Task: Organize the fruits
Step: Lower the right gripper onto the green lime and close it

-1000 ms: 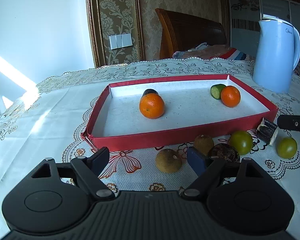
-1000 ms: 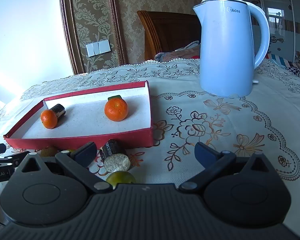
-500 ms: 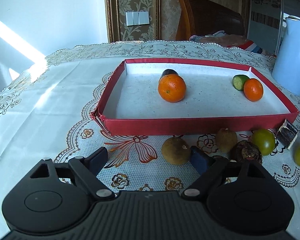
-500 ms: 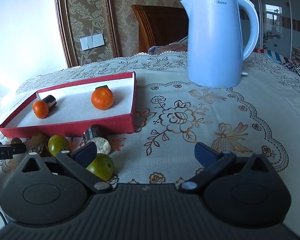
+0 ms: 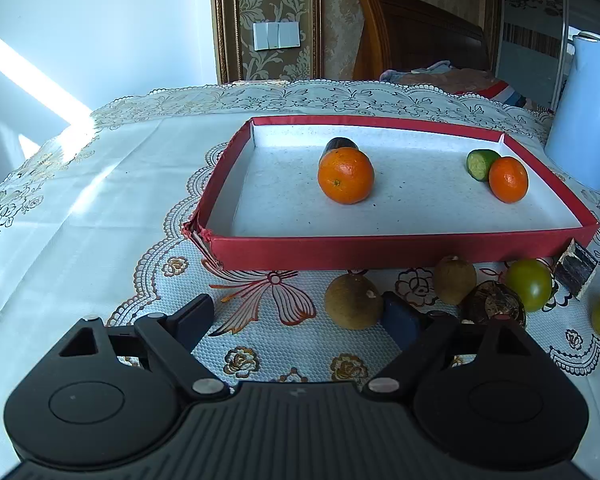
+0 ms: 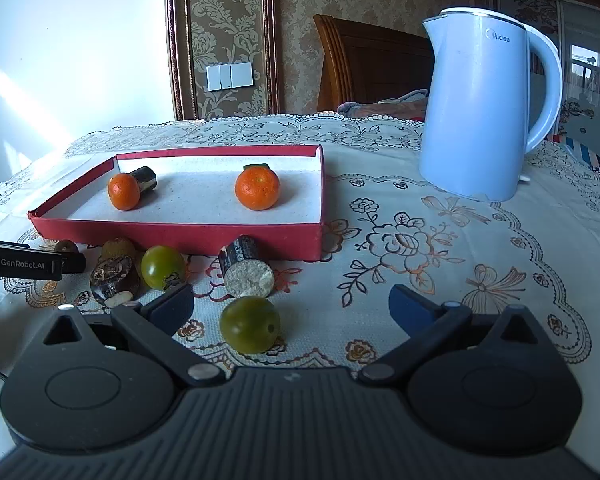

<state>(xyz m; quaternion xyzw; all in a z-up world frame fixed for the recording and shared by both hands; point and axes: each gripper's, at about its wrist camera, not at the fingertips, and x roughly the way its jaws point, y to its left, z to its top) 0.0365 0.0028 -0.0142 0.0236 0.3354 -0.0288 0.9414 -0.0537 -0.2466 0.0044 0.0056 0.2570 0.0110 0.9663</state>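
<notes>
Both tools hang over the near edge of the bench, w/ loose fruit strung along the front wall of the red tray [image 5: 404,246].

The left tool [image 5: 300,316] stands apart, nothing between the jaws; they have just been opening a bit wider. The brown fruit [image 5: 353,301] sits just beside its right finger, not between the two. The right tool [image 6: 296,304] is also wide apart, w/ a green fruit [image 6: 250,324] lying loose between its fingers, pads not on it.

To do the pick well, I reckon: shift the left tool rightwards so the brown fruit centres in the gap, come down low, then close gently, since round fruit rolls on the lace cloth. Keep clear of the tray wall and the neighbours, i.e. the second brown fruit [image 5: 455,280] and the dark shrivelled one [image 5: 494,302]. Lift over the wall, set down away from the big orange [image 5: 346,175] and small orange [image 5: 508,179] already in the tray.

Vs. a second ago: the left view sits squarer to the tray, the kettle [image 6: 480,108] slipping to its right rim. In the right view the green fruit, then barely peeking above the tool body, now shows whole.
</notes>
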